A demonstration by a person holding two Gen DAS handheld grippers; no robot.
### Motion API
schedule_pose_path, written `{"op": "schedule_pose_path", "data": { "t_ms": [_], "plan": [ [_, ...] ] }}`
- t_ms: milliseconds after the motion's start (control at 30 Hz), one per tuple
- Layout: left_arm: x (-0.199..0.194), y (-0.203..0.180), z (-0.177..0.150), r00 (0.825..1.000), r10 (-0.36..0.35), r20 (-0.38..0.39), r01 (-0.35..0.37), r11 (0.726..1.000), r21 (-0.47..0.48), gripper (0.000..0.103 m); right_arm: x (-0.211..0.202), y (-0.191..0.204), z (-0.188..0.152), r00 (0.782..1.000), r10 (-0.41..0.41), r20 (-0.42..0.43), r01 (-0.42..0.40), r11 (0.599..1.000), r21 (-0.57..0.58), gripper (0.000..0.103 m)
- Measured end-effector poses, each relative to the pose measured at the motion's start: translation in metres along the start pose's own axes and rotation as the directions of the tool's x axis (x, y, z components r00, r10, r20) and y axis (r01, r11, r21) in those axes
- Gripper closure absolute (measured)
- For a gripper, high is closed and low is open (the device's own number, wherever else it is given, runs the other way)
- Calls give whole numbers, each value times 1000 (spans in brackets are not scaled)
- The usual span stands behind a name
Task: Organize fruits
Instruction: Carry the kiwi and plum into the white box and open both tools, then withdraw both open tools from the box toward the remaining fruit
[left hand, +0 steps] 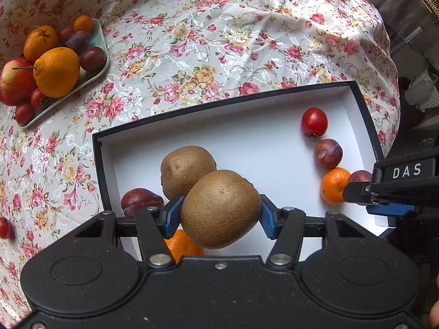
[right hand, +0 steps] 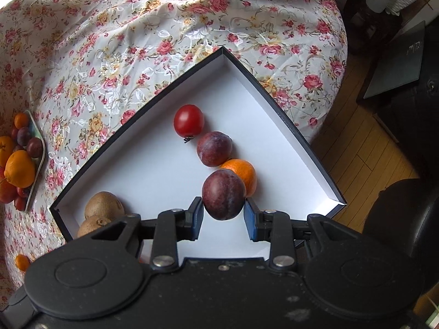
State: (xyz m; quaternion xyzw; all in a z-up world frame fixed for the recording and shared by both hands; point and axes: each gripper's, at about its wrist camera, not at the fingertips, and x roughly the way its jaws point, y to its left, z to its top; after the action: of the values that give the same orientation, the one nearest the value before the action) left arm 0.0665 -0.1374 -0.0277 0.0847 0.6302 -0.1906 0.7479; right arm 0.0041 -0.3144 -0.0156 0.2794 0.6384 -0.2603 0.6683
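Fruits are split between a shallow white-lined box with dark walls and a pale green tray, both on a table under a floral tablecloth.

In the left wrist view, the left gripper pinches a brown kiwi between its blue pads, holding it over the near part of the box. A second kiwi lies just behind it on the box floor. A dark plum sits at the near left of the box, and a mandarin shows below the held kiwi. Along the right side of the box run a red tomato, a purple plum and a small orange.

In the right wrist view, the right gripper grips a reddish-purple plum between its blue pads, above the near end of that row. The small orange lies just behind the held plum and the purple plum touches the orange, with the tomato just beyond it.

The tray stands far left, well apart from the box, heaped with a large orange, another orange, a red apple, dark plums and small red tomatoes.
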Motion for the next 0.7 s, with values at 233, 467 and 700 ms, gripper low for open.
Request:
{"op": "schedule_pose_path", "data": {
  "t_ms": [233, 467, 700],
  "plan": [
    [6, -7, -4, 1000, 20, -23, -19, 999, 29, 41, 2, -8, 4, 1000, 9, -13, -8, 1000, 30, 93],
    [-2, -3, -3, 1000, -13, 4, 13, 1000, 14, 43, -2, -1, 1, 1000, 21, -3, -21, 1000, 5, 93],
    [-18, 7, 1, 997, 9, 83, -8, 1000, -17, 42, -19, 6, -1, 995, 71, 69, -70, 997, -11, 90]
  ]
}}
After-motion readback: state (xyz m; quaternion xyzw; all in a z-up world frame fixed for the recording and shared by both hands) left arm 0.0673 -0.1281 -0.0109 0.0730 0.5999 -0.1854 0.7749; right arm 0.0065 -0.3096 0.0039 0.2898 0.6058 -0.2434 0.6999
